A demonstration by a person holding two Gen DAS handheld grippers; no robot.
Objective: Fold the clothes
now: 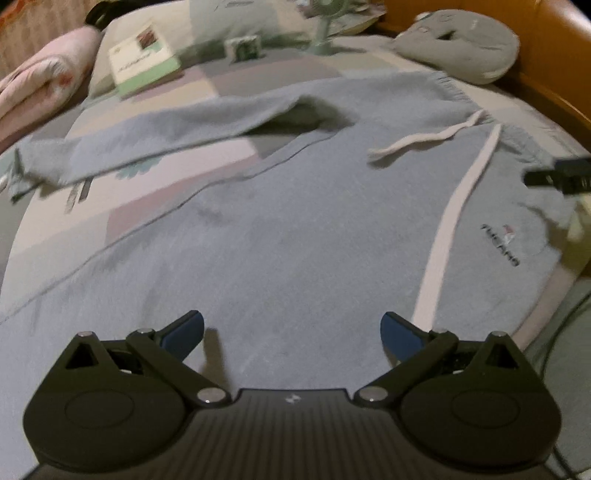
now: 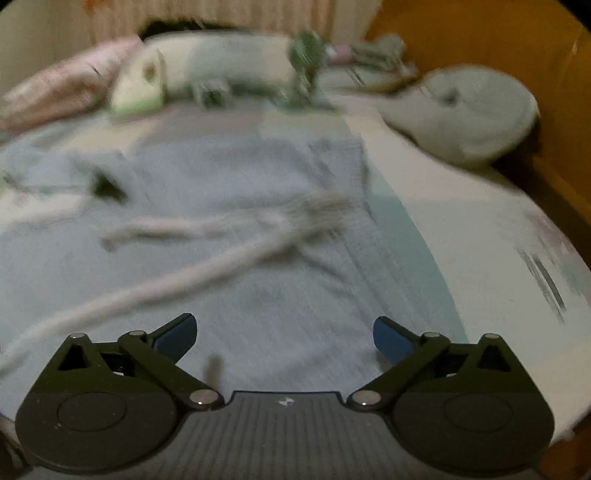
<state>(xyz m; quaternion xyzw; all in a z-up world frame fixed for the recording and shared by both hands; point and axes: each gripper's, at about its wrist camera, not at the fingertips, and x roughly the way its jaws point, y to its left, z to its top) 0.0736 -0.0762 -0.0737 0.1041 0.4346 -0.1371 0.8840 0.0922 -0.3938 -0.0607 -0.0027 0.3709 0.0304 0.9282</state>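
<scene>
Grey-blue trousers (image 1: 295, 221), spread flat on bed (image 1: 166, 158), one leg (image 1: 147, 136) angled upper left; no fold visible. Both hand-held grippers (image 1: 291, 330) (image 2: 284, 332) wide open, empty.

R gripper (image 2: 284, 338) jaws wide apart above grey garment (image 2: 258, 295) w/ pale drawstrings (image 2: 166, 229), view blurred

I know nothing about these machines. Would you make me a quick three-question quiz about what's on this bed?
1. True or false: the left tool is holding the pants.
2. What colour is the drawstring?
A. white
B. red
C. black
3. Fill in: beside the headboard lies a grey ____.

Key: 1 false, both the left and right tool are open and empty; 2 A; 3 cushion.
</scene>
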